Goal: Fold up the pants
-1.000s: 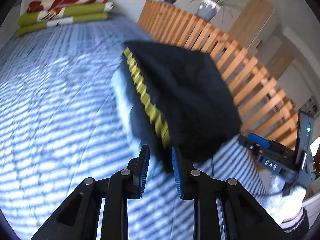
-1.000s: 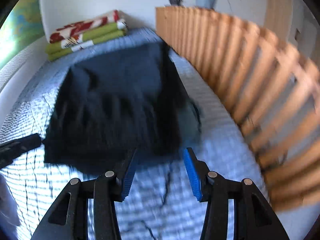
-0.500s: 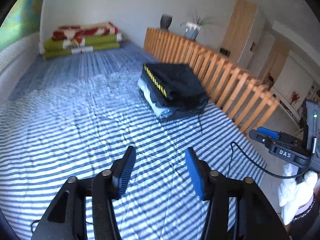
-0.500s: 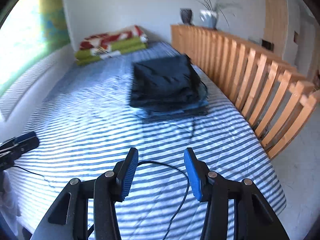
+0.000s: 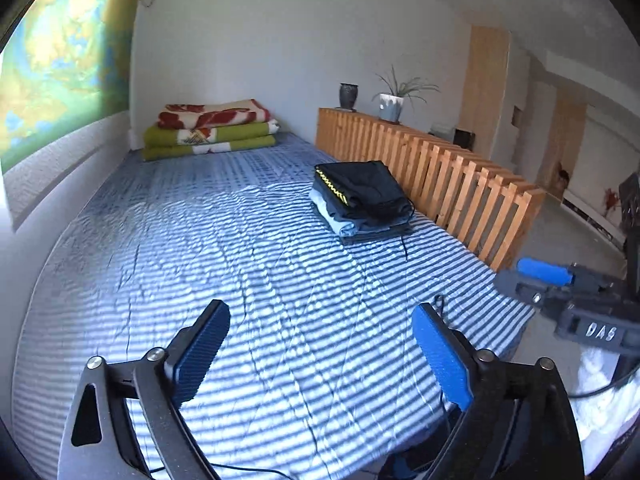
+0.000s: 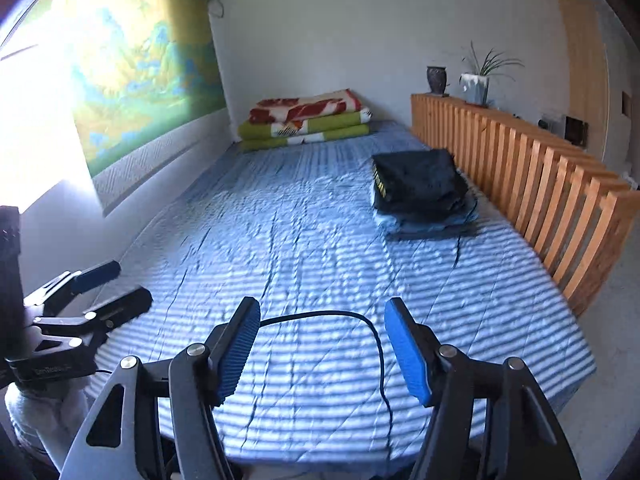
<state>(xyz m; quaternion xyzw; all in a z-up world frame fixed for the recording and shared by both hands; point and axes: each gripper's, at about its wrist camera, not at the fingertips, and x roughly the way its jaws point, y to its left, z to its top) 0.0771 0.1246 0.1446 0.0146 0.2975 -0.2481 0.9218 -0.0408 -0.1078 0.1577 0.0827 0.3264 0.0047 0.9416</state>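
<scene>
- Left gripper (image 5: 320, 348) hangs over the near end of the striped bed (image 5: 240, 280), jaws spreading wide with nothing between them.
- Right gripper (image 6: 322, 344) is opening too, not as wide, and just as empty; a black cable (image 6: 376, 344) lies on the sheet beyond it.
- The folded black pants (image 5: 366, 192) with the yellow zigzag trim sit on top of a stack of folded clothes (image 5: 352, 224), beside the wooden slatted railing (image 5: 440, 176), well apart from both grippers.
- Folded blankets (image 6: 304, 120) are piled at the far end.
</scene>
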